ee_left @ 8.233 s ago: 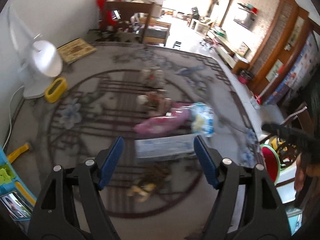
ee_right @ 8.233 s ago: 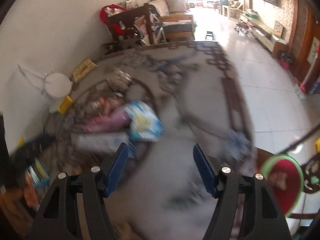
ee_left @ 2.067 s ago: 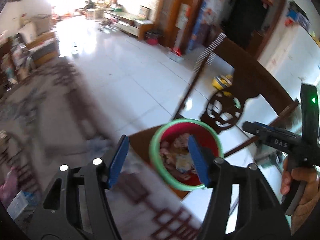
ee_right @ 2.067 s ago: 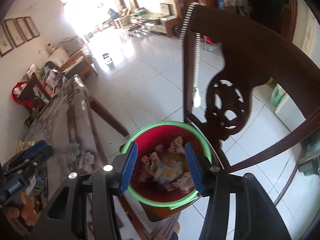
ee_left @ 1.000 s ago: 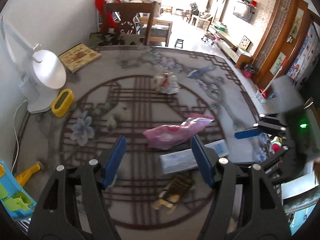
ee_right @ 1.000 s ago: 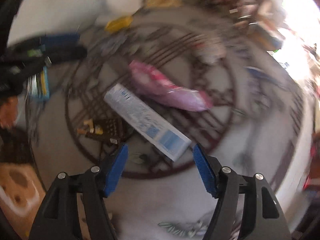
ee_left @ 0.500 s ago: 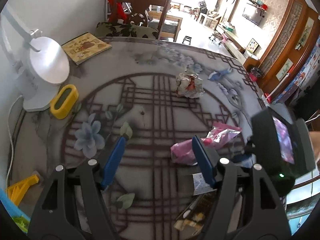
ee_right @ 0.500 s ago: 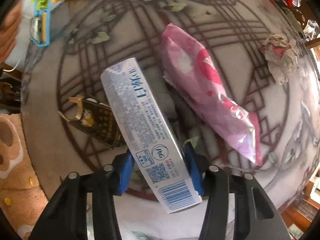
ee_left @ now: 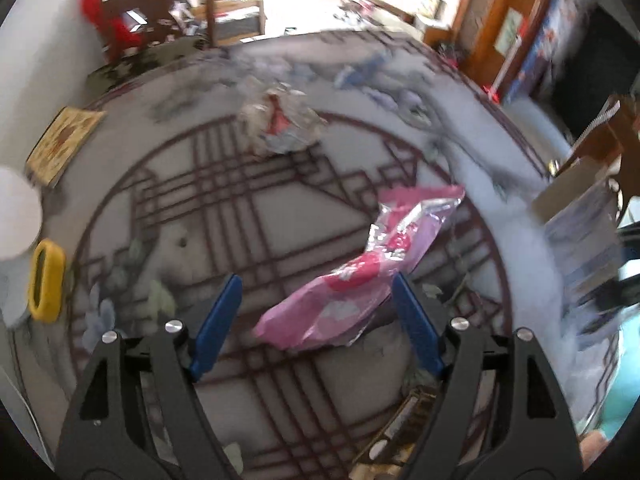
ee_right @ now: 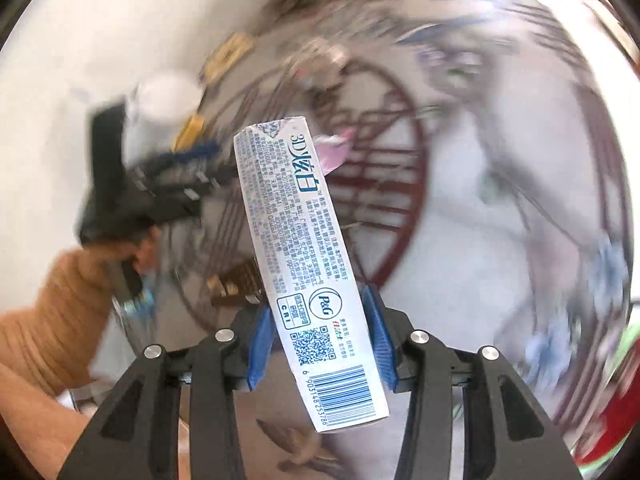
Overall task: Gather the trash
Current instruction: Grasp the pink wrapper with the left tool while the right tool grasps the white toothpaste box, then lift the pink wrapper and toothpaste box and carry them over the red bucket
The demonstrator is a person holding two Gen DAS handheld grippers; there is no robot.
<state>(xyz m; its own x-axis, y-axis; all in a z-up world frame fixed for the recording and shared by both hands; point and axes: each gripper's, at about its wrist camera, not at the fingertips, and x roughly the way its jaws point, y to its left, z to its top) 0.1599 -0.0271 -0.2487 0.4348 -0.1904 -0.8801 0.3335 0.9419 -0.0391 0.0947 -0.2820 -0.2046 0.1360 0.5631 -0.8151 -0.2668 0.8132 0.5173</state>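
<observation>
A pink plastic bag (ee_left: 360,280) lies on the patterned tablecloth (ee_left: 280,216). My left gripper (ee_left: 318,320) hangs just over its near end, jaws opening, with the bag between the blue fingers and neither pad pressing on it. My right gripper (ee_right: 320,338) is shut on a white toothpaste box (ee_right: 288,220), held clear of the table and pointing away from the camera. That box shows blurred at the right edge of the left wrist view (ee_left: 580,232). A crumpled wrapper (ee_left: 280,124) sits farther back. A brown wrapper (ee_left: 404,432) lies near the front edge.
A yellow holder (ee_left: 46,280), a white fan base (ee_left: 16,216) and a book (ee_left: 64,144) line the table's left side. A wooden chair (ee_left: 160,4) stands behind. A hand in a tan sleeve (ee_right: 48,312) holds the blurred left gripper (ee_right: 172,176). A red bin's green rim (ee_right: 624,360) shows right.
The right gripper closed on the toothpaste box, lifted it off the table and rolled. The left gripper dropped toward the pink bag and its jaws spread wider.
</observation>
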